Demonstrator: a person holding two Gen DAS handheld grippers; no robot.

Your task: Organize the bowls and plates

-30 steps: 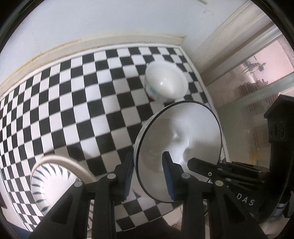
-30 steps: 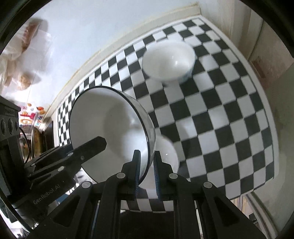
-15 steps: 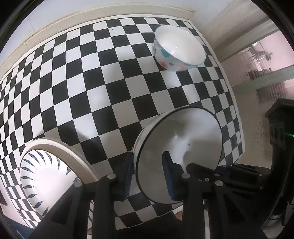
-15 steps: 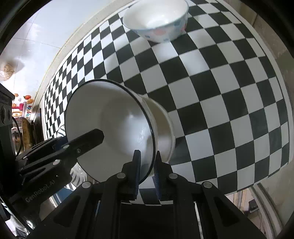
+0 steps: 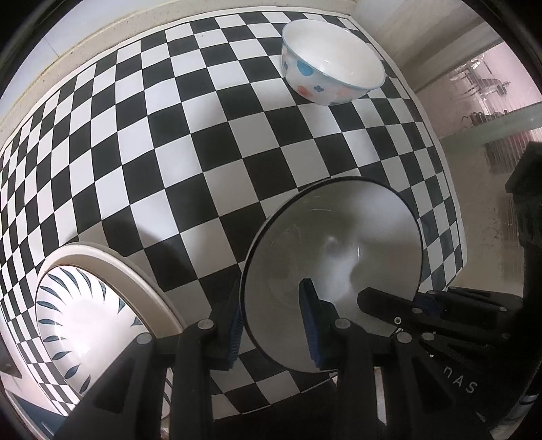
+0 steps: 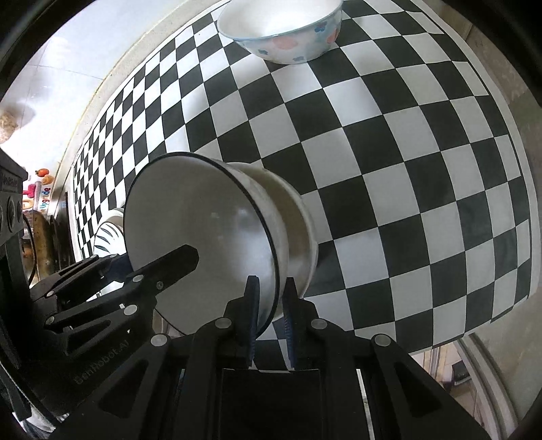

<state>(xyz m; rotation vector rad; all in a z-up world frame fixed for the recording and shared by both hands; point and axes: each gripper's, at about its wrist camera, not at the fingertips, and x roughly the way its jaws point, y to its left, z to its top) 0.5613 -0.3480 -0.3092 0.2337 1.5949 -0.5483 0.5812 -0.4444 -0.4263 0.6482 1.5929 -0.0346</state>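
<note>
White bowl: tilting on its side, its opening facing the cameras, a thin dark line running round the rim; it is sitting in the lower centre of the left wrist view and the centre left of the right wrist view, over the checkered mat.
Right gripper: its 2 blue-padded jaws are clamping the white bowl's rim, 1 pad inside the bowl and 1 outside, at the bottom centre of its own view; it is also showing at the lower right of the left wrist view.
Left gripper: its jaws are standing apart, straddling the bowl's left rim, 1 pad inside and 1 outside; whether the pads are pressing the rim, I cannot tell. It is appearing at the lower left of the right wrist view.
Spotted bowl: standing upright on the mat at the upper right of the left wrist view and the top centre of the right wrist view, well apart from the white bowl.
Leaf-patterned plate: lying at the lower left of the left wrist view, near the left gripper.
Checkered mat: black and white squares, filling most of both views.
</note>
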